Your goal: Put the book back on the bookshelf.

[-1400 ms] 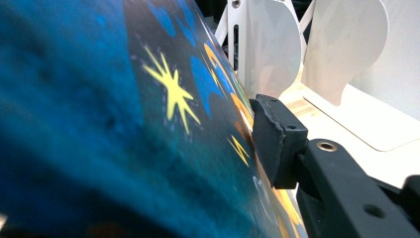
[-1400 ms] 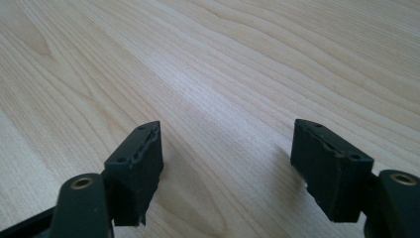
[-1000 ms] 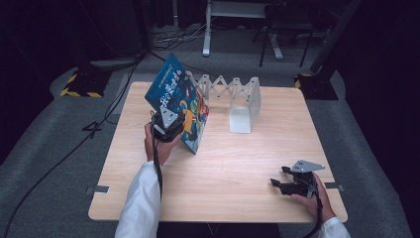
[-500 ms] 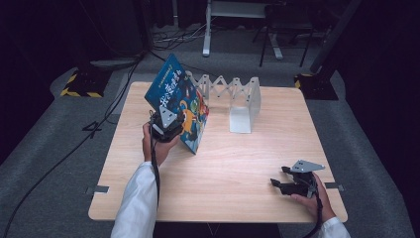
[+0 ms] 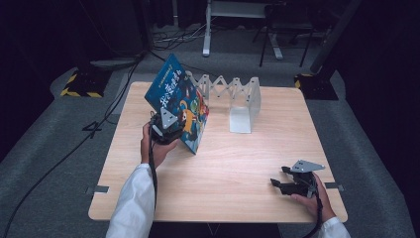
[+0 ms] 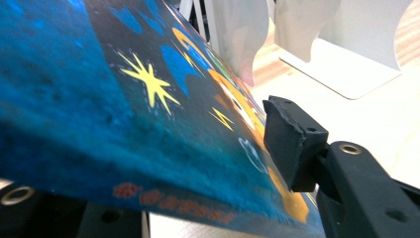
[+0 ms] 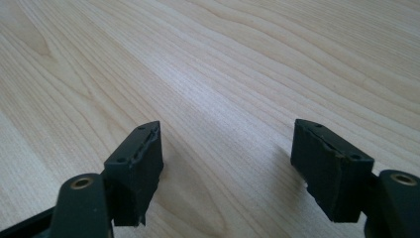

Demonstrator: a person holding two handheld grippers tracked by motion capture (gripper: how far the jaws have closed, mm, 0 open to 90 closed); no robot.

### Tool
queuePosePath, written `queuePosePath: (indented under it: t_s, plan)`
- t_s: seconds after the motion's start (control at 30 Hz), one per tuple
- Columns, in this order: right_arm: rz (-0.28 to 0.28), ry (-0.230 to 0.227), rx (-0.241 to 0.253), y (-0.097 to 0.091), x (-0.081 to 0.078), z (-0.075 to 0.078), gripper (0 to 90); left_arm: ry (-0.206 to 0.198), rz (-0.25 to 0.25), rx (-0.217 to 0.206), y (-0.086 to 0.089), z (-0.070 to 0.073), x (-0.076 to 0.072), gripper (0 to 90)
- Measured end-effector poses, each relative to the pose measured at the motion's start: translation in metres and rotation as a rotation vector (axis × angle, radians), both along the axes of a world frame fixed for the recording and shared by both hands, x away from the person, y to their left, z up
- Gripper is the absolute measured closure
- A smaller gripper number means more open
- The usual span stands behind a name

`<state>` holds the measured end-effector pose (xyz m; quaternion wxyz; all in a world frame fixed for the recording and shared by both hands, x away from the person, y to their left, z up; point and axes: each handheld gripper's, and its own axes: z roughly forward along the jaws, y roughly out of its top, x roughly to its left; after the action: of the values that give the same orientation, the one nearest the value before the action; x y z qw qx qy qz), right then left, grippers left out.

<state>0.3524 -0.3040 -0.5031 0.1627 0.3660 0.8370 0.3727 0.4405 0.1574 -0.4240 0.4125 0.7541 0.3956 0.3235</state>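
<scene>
Left tongs (image 5: 166, 130), high view: jaws just been opening, blue book (image 5: 178, 104) between them, tilted against the white rack (image 5: 233, 96) at the worktop's (image 5: 223, 163) far left. Right tongs (image 5: 285, 184) released, resting.

Left gripper view: glossy cover (image 6: 124, 109), stiff, slippery; pad (image 6: 292, 144) looks barely clear. Grip the lower edge.

Right gripper view: empty jaws over wood.

In front of me is a light wooden table (image 5: 233, 168). Toward its far edge stands a white accordion-style rack (image 5: 233, 91) of upright dividers with a flat base plate. Beyond the table lies grey carpet (image 5: 59, 148), with black cables (image 5: 171, 39) trailing across it and yellow-and-black striped stand bases (image 5: 74, 84) near the table's far corners.
</scene>
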Motion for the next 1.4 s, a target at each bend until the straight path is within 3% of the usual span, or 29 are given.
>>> queuePosePath:
  t_s: [0.37, 0.57, 0.67, 0.77, 0.97, 1.4]
  plan:
    - [0.0, 0.001, -0.002, 0.0, 0.0, 0.0, 28.8, 0.053, -0.071, 0.035, 0.002, 0.0, -0.008, 35.7]
    - [0.0, 0.001, -0.001, 0.0, 0.0, 0.0, 28.7, 0.076, -0.074, 0.037, 0.002, 0.0, -0.011, 26.8]
    - [0.0, 0.001, -0.002, 0.0, 0.0, 0.0, 28.7, 0.107, -0.085, 0.036, 0.002, 0.0, -0.012, 22.1]
    - [0.001, 0.002, -0.001, 0.0, 0.0, 0.0, 28.6, 0.108, -0.07, 0.05, 0.002, -0.001, -0.017, 21.4]
    - [0.008, 0.006, -0.006, 0.0, 0.0, 0.001, 27.4, 0.132, -0.119, 0.045, 0.007, -0.002, -0.026, 18.1]
    - [0.003, 0.023, -0.049, 0.001, 0.0, 0.005, 24.8, 0.151, -0.198, 0.141, 0.009, -0.006, -0.053, 17.1]
